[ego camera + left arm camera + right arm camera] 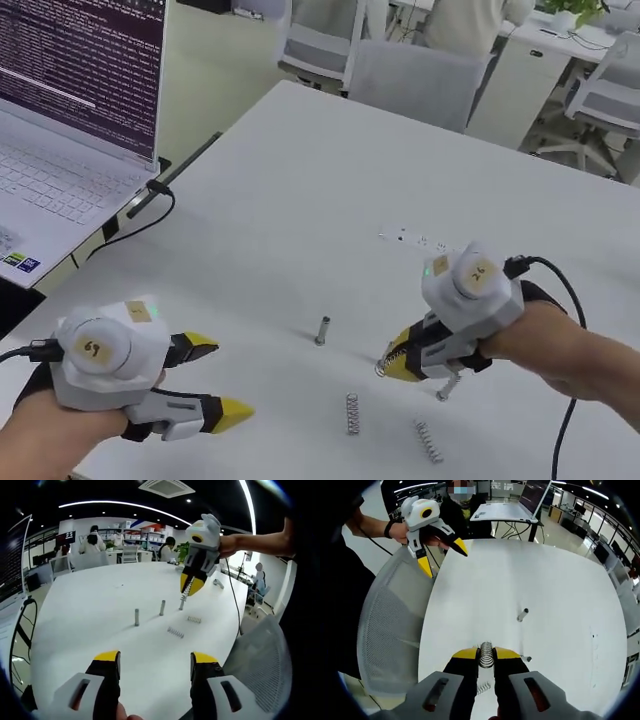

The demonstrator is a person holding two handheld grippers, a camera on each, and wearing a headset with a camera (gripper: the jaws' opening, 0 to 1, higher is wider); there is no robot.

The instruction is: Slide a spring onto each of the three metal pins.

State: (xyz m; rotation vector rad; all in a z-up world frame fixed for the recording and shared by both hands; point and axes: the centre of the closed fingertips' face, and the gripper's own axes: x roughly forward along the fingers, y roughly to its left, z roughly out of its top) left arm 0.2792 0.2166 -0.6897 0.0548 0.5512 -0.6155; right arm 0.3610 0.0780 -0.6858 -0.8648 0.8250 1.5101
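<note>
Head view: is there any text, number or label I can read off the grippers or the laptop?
"69", as far as it reads: round sticker on the left gripper.
Too blurred to read: two characters on the round label on the right gripper.
Too small to read: terminal lines on the laptop screen.
Too small to read: the palm-rest stickers on the laptop.

From where I stand, the left claw (222, 378) and the right claw (393, 366) both have pale grey-white bodies, black jaws and bright yellow tips, over a plain white table (300, 190). Every spring (352, 413) and pin (322, 330) is bare silver-grey metal. The laptop (50, 170) is silver-white, its screen dark purple with lines of pale text, and the cable (150, 213) beside it is black.
</note>
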